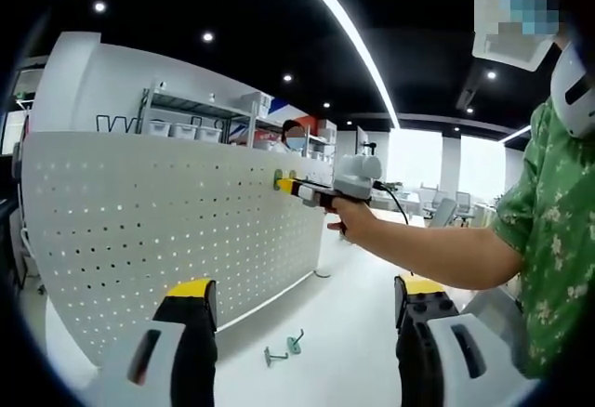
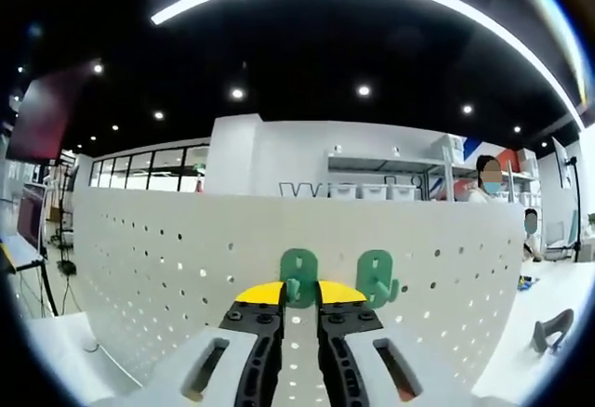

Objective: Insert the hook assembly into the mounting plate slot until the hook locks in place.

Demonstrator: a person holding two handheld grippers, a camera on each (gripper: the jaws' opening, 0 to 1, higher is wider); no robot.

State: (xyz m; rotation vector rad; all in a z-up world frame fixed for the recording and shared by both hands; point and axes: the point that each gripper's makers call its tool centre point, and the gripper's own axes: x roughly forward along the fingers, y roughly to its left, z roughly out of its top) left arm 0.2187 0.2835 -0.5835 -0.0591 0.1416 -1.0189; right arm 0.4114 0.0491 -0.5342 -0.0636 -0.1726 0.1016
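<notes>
A white perforated mounting plate [image 2: 167,268] stands upright on the table. Two green hooks hang on it side by side: a left hook [image 2: 299,269] and a right hook [image 2: 376,275]. My right gripper [image 2: 300,294] is pressed up to the plate, its yellow-tipped jaws closed narrowly on the lower part of the left hook. In the left gripper view the plate [image 1: 158,240] fills the left side, and a hand holds the right gripper [image 1: 296,189] against its upper right part beside a green hook [image 1: 278,177]. My left gripper [image 1: 305,288] hangs back, wide open with nothing in it.
Two loose teal hooks [image 1: 284,349] lie on the white table below the plate's right end. Another loose hook [image 2: 553,328] lies to the right. A person's arm in a green patterned sleeve [image 1: 548,240] crosses from the right. Shelving with bins [image 1: 186,124] stands behind the plate.
</notes>
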